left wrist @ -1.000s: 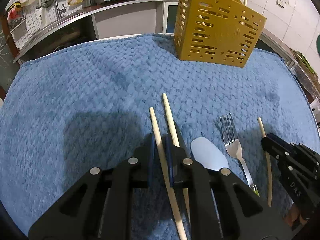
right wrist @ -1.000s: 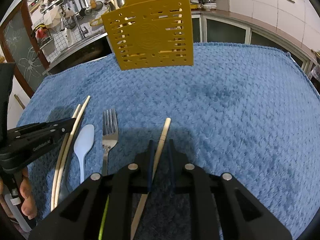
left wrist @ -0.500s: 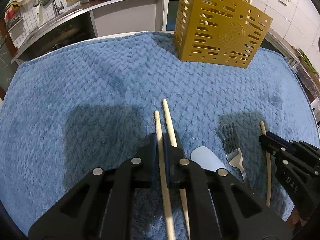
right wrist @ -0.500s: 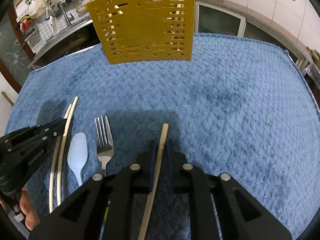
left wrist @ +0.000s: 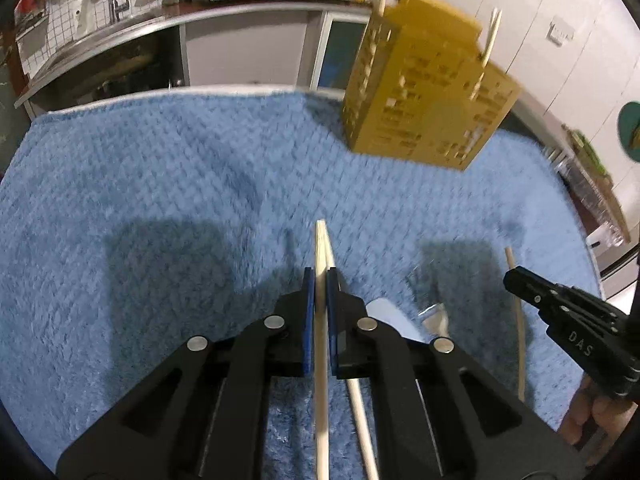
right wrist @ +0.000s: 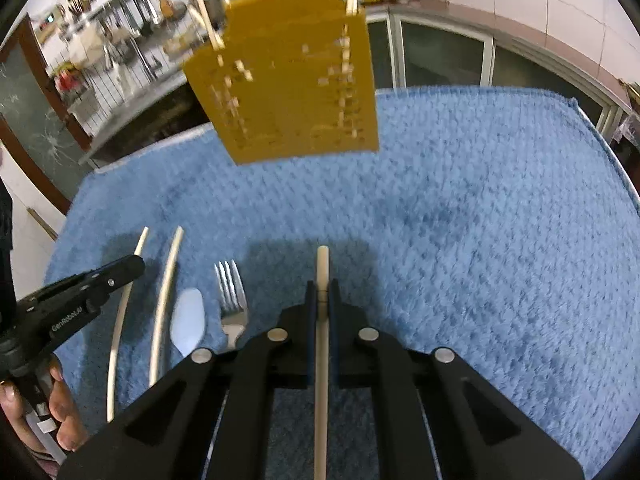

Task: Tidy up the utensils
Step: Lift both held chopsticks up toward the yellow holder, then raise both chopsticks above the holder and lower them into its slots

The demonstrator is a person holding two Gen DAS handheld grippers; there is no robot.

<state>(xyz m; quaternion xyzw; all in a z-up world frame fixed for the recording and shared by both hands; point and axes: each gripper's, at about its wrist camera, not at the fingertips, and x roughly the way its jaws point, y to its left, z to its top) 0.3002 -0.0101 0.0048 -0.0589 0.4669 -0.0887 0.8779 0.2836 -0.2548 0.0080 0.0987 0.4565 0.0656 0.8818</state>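
Where the left wrist view looks along the left gripper (left wrist: 319, 280), its jaws are closed on a pale chopstick (left wrist: 320, 248) that runs forward between the blue pads. A second chopstick (left wrist: 362, 420) lies just beside it on the blue towel (left wrist: 160, 184). The yellow slotted holder (left wrist: 424, 92) (blurred, with sticks standing in it) sits far ahead to the right. The right gripper (left wrist: 516, 280) shows at the right edge, another chopstick (left wrist: 519, 332) by its tip.

In the right wrist view, the right gripper (right wrist: 322, 286) has its jaws clamped on that chopstick (right wrist: 322, 268). To the left on the towel (right wrist: 480, 220) lie a fork (right wrist: 230, 292), a pale spoon (right wrist: 188, 322) and two chopsticks (right wrist: 166, 284), with the left gripper (right wrist: 132, 266) over the outermost. The holder (right wrist: 288, 80) stands ahead.
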